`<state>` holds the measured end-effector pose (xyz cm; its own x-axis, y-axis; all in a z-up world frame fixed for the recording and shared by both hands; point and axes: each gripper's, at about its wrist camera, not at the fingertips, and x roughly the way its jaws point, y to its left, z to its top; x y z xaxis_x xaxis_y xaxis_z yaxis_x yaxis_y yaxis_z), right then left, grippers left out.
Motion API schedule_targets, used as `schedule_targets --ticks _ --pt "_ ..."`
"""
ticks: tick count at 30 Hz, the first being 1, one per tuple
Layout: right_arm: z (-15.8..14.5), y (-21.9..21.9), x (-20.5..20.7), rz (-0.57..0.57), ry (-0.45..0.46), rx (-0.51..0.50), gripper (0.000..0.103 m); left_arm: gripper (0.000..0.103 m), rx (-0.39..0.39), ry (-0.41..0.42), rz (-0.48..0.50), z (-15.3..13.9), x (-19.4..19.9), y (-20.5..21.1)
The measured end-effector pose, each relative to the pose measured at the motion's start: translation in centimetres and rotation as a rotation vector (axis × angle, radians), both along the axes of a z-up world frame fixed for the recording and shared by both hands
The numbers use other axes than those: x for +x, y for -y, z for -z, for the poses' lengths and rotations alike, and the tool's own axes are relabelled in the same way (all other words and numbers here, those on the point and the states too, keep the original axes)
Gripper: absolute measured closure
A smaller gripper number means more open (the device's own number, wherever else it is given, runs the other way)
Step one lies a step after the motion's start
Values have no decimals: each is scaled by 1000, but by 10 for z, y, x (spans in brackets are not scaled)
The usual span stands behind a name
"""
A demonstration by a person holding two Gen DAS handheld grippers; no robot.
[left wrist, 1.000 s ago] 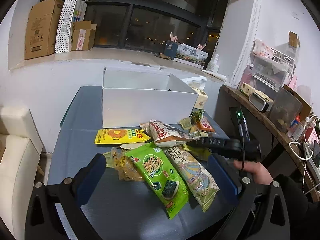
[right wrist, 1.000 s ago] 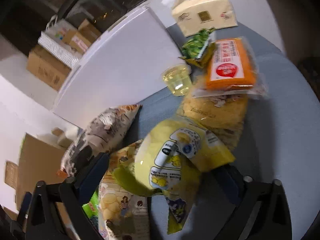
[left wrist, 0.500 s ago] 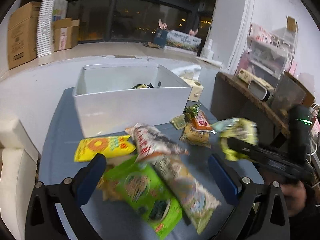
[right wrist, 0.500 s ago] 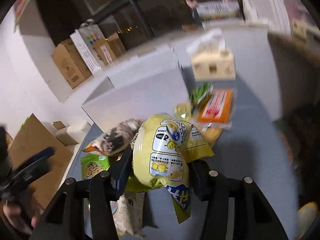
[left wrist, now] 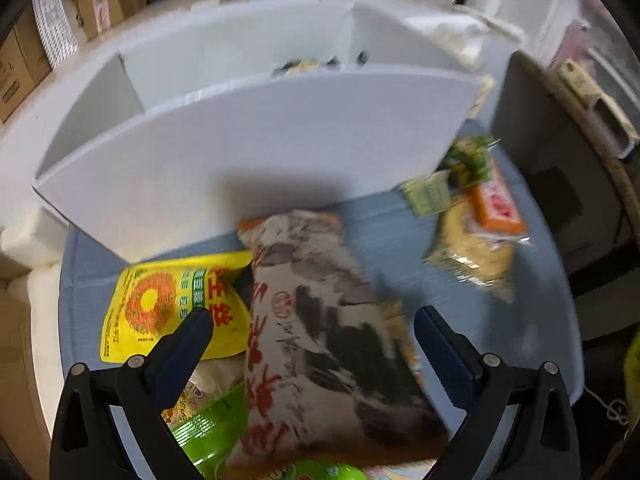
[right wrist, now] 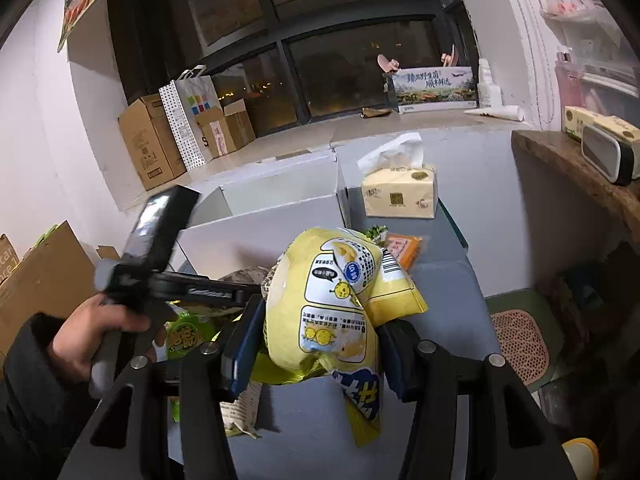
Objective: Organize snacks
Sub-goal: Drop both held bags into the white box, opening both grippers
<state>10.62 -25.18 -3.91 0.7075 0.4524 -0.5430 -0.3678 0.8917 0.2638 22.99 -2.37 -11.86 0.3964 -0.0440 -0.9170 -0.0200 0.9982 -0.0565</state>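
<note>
My right gripper (right wrist: 320,344) is shut on a yellow snack bag (right wrist: 336,304) and holds it up above the blue-grey table (right wrist: 452,292), in front of the white divided box (right wrist: 260,228). My left gripper (left wrist: 312,336) is open, low over the snack pile, its jaws either side of a grey-and-red ink-print bag (left wrist: 320,340) without touching it. A yellow sunflower-print bag (left wrist: 160,304) lies to its left, a green bag (left wrist: 208,428) below. The white box (left wrist: 256,148) stands just behind, with a dark packet inside.
An orange packet (left wrist: 496,208), a beige noodle pack (left wrist: 472,252) and a green packet (left wrist: 468,156) lie at the right of the table. A tissue box (right wrist: 400,192) stands beside the white box. A wooden shelf (right wrist: 576,172) lies right, cardboard boxes (right wrist: 148,148) on the sill.
My right gripper lifted the yellow bag off the pile and raised it. My left gripper moved forward and down, close over the ink-print bag.
</note>
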Motion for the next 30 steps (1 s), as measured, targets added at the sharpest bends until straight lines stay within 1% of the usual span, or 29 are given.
schedule_targets --ticks 1,2,4,5,8,12,15,18,21,23,24,25,27,28,30 --pt "2 1 0 -1 -5 2 46 37 -9 2 4 3 -1 -1" --pt "3 1 0 -5 -10 4 46 47 -16 4 -1 5 -3 -3" --pt "6 1 2 -7 -17 5 46 54 -31 19 0 3 -7 -6" --pt "7 1 2 -5 -24 4 46 56 -32 38 8 1 -11 -7" --pt "11 -2 3 -14 -34 4 46 57 -52 139 40 -17 -33 -11" --pt "9 -8 4 -23 -24 1 46 57 -102 279 43 -53 -68 -17" --pt "7 -19 9 -39 -17 -15 46 57 -126 397 23 -84 -86 -28" --pt "1 -37 20 -71 1 -35 46 57 -92 534 -15 -115 -92 -35" --pt "-13 -60 40 -112 44 -57 46 57 -78 592 -51 -137 -85 -51" --pt "-27 -77 62 -131 70 -61 46 57 -70 623 -61 -148 -71 -60" --pt "-34 -84 75 -142 80 -52 46 57 -52 630 -68 -152 -61 -65" --pt "-39 -90 83 -145 87 -48 46 57 -43 631 -73 -154 -53 -70" --pt "-50 -108 118 -149 88 -63 45 57 -51 619 -85 -156 -33 -85" --pt "-52 -115 128 -147 88 -69 45 57 -55 611 -93 -155 -22 -92" --pt "-55 -129 163 -139 68 -77 45 57 -49 593 -111 -151 1 -101"
